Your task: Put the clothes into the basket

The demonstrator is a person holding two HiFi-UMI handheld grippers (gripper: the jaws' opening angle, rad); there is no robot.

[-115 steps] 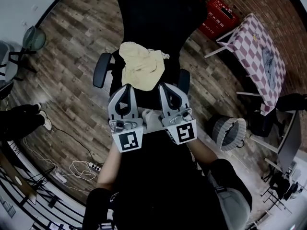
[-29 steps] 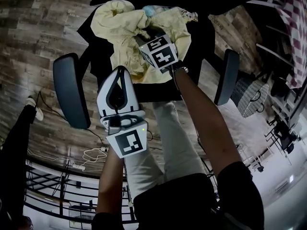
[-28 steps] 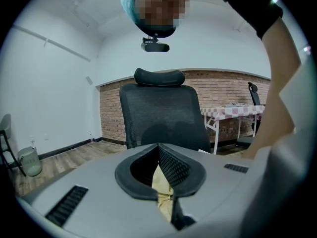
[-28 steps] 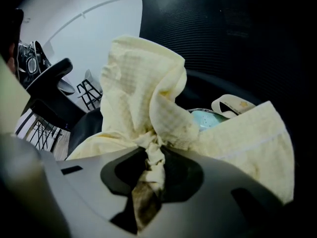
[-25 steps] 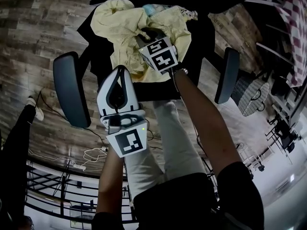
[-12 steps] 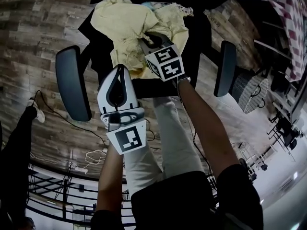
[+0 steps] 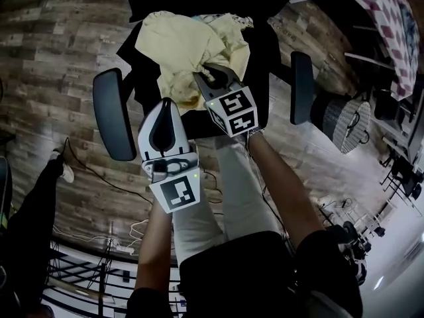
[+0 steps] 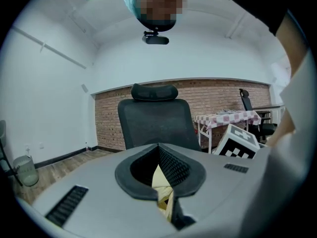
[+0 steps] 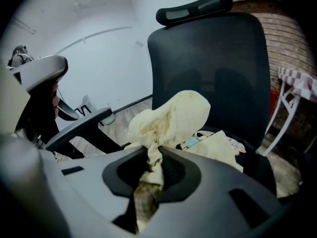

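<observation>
Yellow cloth: pale yellow crumpled garment (image 7: 182, 48) lying on black mesh office chair (image 7: 268, 58).
Right gripper (image 7: 209, 76): clamping a bunched fold of it.
Left gripper (image 7: 165, 108): pressing jaws together on nothing, hovering just beside garment.
Progress: likely just starting; nothing sitting in round woven basket (image 7: 344, 121), well apart on floor.
Remaining: carrying, dropping; patterned second cloth (image 7: 233, 24) waiting.
Obstacle: grey armrest (image 7: 301, 88) standing between seat and basket.
</observation>
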